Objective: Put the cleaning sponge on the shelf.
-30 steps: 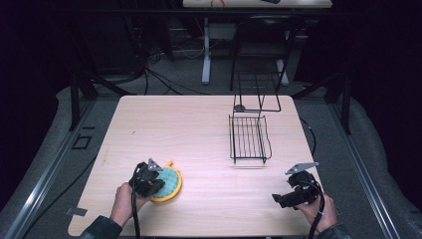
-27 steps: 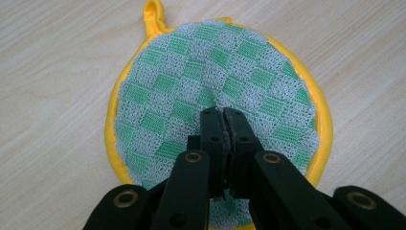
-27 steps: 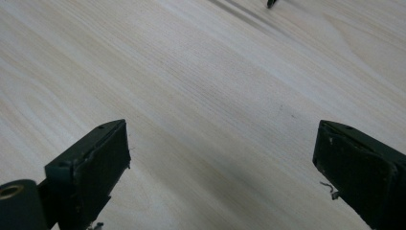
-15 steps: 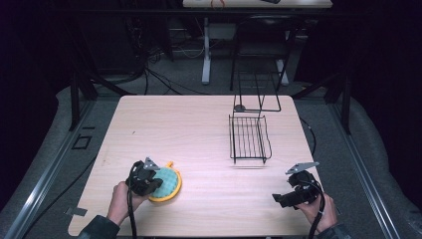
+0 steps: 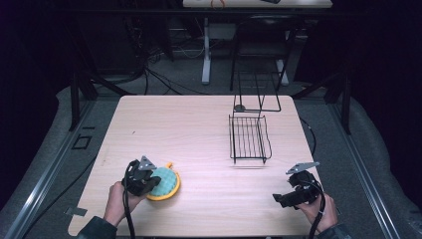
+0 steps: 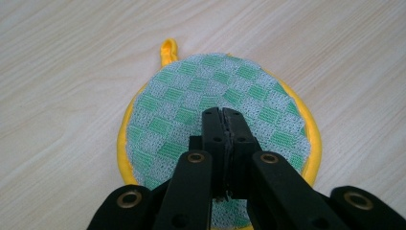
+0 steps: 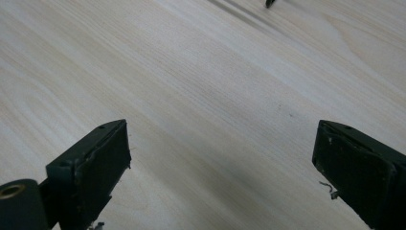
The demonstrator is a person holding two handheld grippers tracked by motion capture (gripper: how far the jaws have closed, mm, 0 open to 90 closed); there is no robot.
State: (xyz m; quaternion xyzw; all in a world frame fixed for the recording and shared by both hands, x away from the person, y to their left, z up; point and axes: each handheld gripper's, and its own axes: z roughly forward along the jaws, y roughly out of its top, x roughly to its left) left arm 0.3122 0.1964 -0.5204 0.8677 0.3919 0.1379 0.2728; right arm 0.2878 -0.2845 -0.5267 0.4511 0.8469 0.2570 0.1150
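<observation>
Pale wooden table [image 5: 199,124] in a dark room, cables on the grey floor beyond; black wire rack [image 5: 249,138] far right. Near left lies the round green-checked pot holder [image 6: 215,110], yellow-rimmed. Left gripper [image 6: 223,115] is pressed together over its middle, seemingly pinching the fabric. Judgement: lift slowly, checking that the pinch holds. Right gripper [image 7: 220,158] stands wide apart over bare wood, near right.
</observation>
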